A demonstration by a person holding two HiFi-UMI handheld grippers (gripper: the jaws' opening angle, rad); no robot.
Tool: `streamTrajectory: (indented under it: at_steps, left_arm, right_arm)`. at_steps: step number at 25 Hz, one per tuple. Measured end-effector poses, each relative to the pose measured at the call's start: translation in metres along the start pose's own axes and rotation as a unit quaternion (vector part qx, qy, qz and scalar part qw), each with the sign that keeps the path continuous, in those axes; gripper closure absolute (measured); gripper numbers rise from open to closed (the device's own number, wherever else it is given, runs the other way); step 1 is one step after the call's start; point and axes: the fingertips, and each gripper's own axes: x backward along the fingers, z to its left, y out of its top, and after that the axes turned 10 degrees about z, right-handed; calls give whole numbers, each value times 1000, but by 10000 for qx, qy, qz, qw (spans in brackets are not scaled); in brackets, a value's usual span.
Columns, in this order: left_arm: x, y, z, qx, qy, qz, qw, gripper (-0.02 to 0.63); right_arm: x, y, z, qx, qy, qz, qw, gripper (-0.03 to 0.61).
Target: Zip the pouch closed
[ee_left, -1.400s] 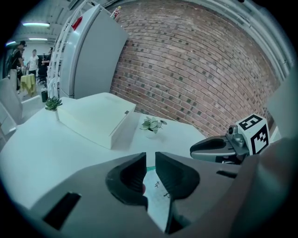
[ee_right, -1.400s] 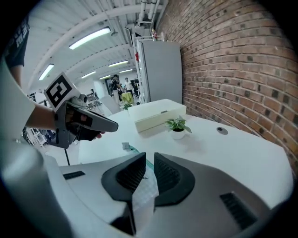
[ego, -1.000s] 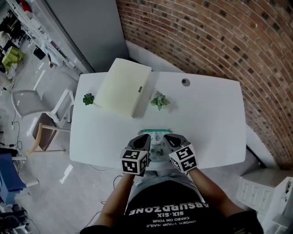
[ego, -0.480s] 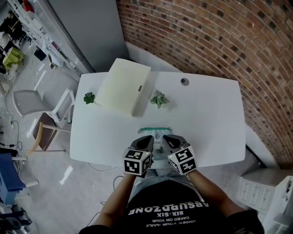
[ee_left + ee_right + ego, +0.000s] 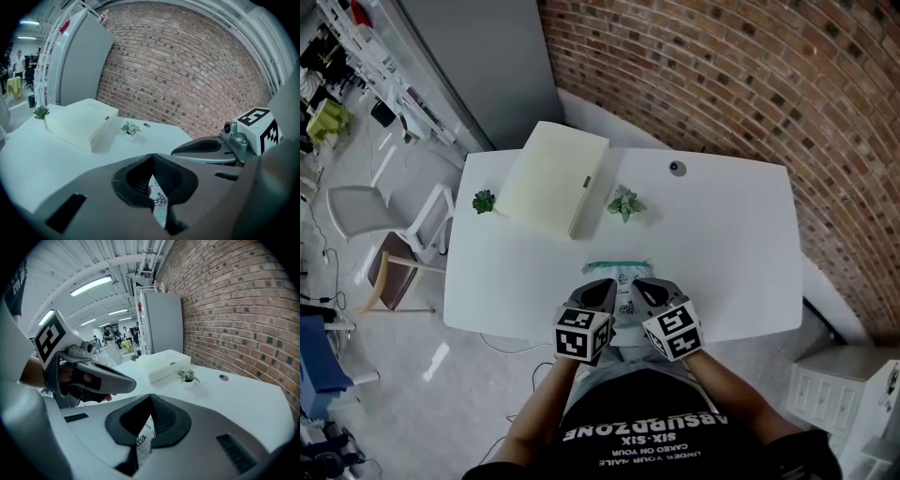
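Your left gripper (image 5: 602, 287) has its jaws closed tight on the pouch (image 5: 621, 276). In the left gripper view, a strip of its white, doodle-printed fabric is pinched between the dark pads. Your right gripper (image 5: 641, 285) is clamped on the same pouch in the same way, and the right gripper view shows printed fabric in the slit between its pads. The two grippers sit side by side, both pointing toward the flat white box (image 5: 553, 178).

The pouch is over the white tabletop (image 5: 722, 234) on your side of the box and well apart from it. Its teal zipper edge (image 5: 617, 265) is turned toward the box. Whether the held end is lifted off the surface cannot be told.

A small potted plant (image 5: 625, 203) stands just beside the box's right end, between the box and the pouch. A second plant (image 5: 484, 201) stands just off the box's left corner.
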Motion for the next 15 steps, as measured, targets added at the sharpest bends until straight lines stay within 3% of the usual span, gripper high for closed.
streamTrajectory:
  at_steps: [15]
  left_arm:
    - [1,-1,-2,-55,-47,-10,10000,607]
  right_arm:
    - [1,-2,1,9,36,19,10000,581]
